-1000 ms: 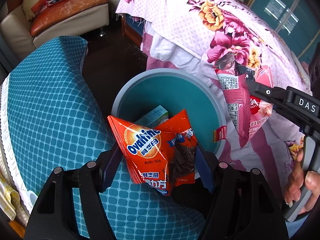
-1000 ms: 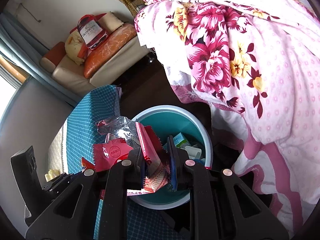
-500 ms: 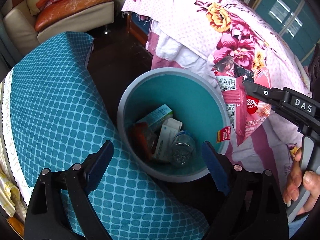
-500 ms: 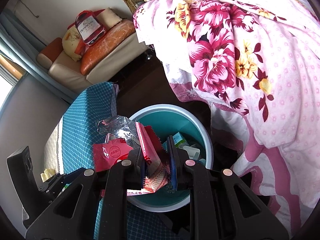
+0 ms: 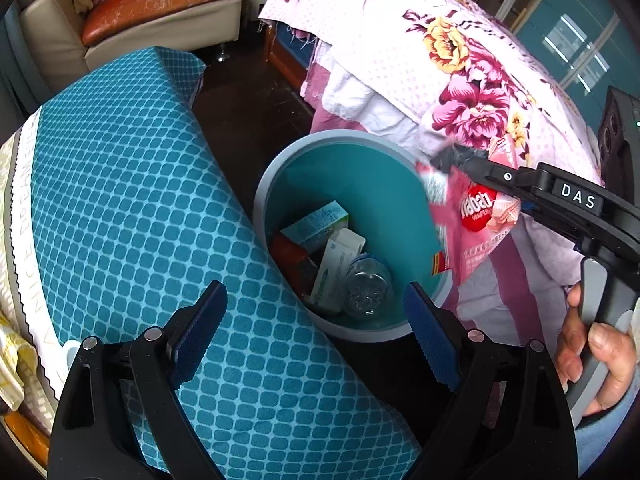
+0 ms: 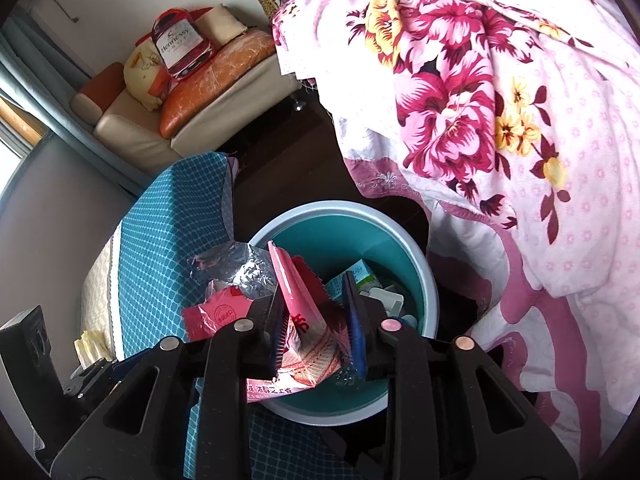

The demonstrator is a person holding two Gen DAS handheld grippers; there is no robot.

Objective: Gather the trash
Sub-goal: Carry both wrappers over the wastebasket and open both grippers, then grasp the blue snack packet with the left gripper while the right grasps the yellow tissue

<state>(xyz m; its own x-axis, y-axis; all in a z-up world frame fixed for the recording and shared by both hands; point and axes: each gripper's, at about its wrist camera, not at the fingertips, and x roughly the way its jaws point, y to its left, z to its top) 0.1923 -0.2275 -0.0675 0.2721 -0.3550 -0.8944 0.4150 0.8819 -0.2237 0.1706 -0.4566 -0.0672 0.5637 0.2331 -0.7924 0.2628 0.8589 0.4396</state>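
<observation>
While my left gripper hangs wide open and empty over the one teal bin holding two cartons and one bottle, my right gripper, jaws just easing apart, has one pink wafer wrapper between them above that bin.

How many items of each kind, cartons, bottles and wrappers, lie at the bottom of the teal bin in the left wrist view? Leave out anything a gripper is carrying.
Cartons: 2
Bottles: 1
Wrappers: 1
Total: 4
</observation>
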